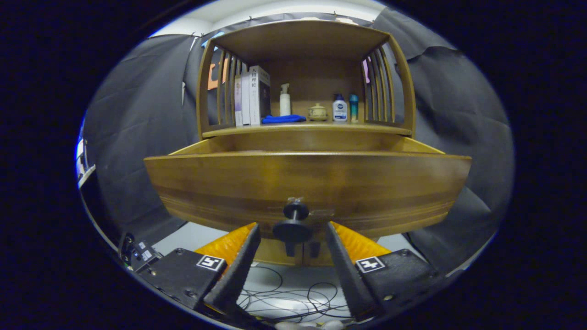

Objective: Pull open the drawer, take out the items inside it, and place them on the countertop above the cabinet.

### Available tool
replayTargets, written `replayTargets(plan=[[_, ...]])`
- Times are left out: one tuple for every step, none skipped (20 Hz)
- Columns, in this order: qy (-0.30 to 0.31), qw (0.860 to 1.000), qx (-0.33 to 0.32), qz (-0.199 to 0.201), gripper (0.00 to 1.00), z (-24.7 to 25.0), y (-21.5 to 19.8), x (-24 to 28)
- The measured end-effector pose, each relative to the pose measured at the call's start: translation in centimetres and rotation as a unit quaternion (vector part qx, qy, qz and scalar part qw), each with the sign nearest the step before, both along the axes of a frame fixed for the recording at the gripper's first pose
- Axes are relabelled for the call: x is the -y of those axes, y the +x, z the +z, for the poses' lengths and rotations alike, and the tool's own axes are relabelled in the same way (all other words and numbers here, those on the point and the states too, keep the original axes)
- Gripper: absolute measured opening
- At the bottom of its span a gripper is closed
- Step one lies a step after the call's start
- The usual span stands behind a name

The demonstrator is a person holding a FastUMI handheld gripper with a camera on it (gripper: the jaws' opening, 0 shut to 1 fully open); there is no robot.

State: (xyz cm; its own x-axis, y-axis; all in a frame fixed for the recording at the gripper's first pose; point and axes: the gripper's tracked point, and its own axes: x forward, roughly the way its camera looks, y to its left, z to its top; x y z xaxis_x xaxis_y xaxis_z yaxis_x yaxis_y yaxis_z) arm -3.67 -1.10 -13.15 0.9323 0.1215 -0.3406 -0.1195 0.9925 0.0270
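The drawer [307, 183] is pulled out just ahead of the hand-held gripper [292, 229]. Its black knob [293, 225] is seen between the spread fingers, ungrasped. Books [251, 95] and bottles [339, 108] are noted on the counter [306, 129] beyond.

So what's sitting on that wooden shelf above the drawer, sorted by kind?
Books: 3
Bottles: 3 (white pump bottle, white bottle with blue cap, teal bottle)
Blue cloth: 1
Small lidded pot: 1
Total: 8
The tongs stand open around the drawer knob.
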Motion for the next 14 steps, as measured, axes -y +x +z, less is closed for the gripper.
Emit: replayTargets(plan=[[0.000,1.000,0.003,-0.002,0.94,0.6,-0.5,0.5],[0.002,1.000,0.008,-0.003,0.94,1.4,-0.9,0.8],[0.005,1.000,0.013,0.000,0.93,2.5,-1.3,0.9],[0.008,1.000,0.017,0.005,0.93,3.8,-1.6,0.9],[0.005,1.000,0.016,0.008,0.93,4.8,-1.8,1.1],[0.003,1.000,0.022,0.008,0.94,6.4,-1.7,1.4],[0.004,0.999,0.035,0.009,0.94,8.2,-1.2,1.6],[0.007,0.999,0.041,0.007,0.94,9.9,-0.6,1.7],[0.012,0.999,0.041,0.001,0.94,11.2,0.0,1.9],[0.019,0.999,0.038,-0.005,0.94,12.5,0.9,2.0],[0.025,0.999,0.032,-0.004,0.94,13.7,1.9,1.8],[0.031,0.999,0.031,-0.003,0.94,15.1,3.2,1.6],[0.037,0.999,0.031,-0.006,0.93,16.5,4.6,1.5],[0.038,0.999,0.030,-0.008,0.92,17.6,5.8,1.5]])
